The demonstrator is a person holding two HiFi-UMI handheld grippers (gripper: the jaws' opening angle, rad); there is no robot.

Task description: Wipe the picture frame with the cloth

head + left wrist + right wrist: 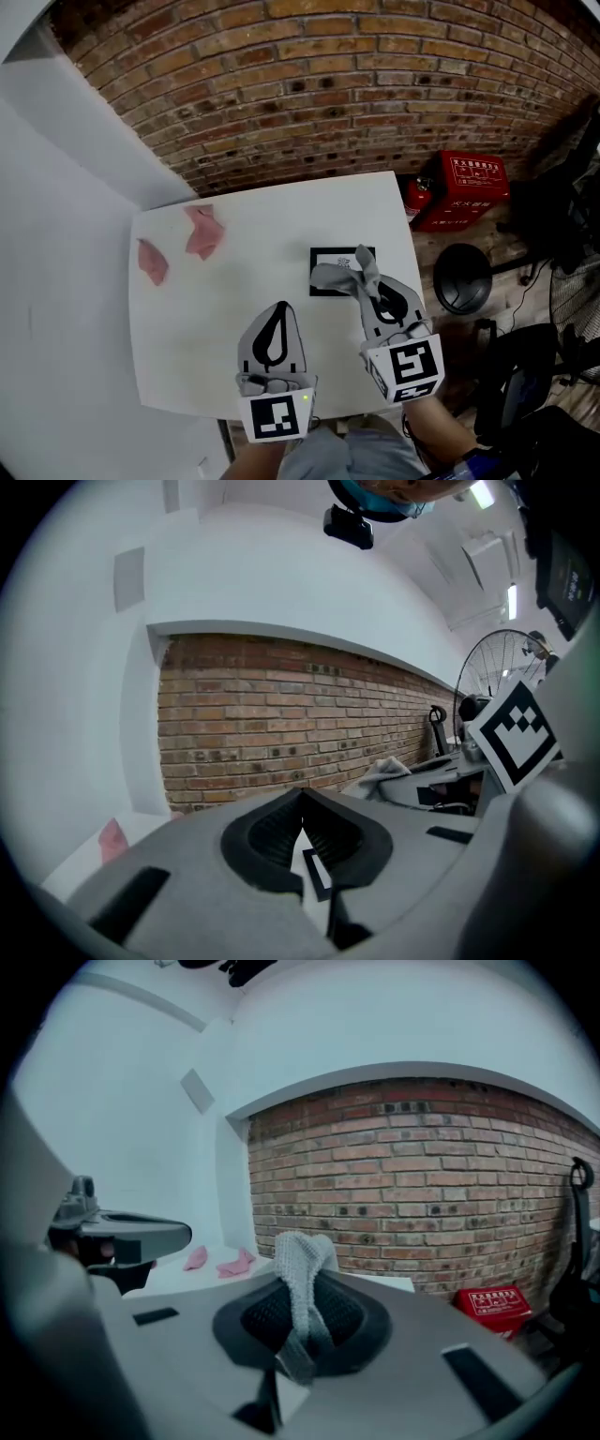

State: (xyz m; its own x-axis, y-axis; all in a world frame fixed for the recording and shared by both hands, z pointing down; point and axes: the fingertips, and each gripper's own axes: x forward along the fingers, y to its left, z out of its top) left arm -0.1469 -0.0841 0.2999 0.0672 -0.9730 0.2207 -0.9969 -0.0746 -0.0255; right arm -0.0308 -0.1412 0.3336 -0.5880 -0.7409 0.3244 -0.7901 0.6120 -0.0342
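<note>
A black picture frame point(323, 253) lies flat on the white table point(234, 281), right of the middle. My right gripper point(367, 270) is over the frame's right part, shut on a grey knitted cloth point(339, 276) that drapes across the frame. In the right gripper view the cloth point(300, 1260) stands up from the closed jaws of the right gripper point(302, 1283). My left gripper point(280, 306) hovers over bare table left of the frame, below its level in the picture; its tips meet with nothing between them. In the left gripper view the left gripper point(302, 801) is shut too.
Two pink cloths point(203, 232) point(152, 261) lie at the table's back left. A brick wall runs behind and a white wall stands at the left. On the floor to the right are a red box point(466, 187) and a black round base point(462, 278).
</note>
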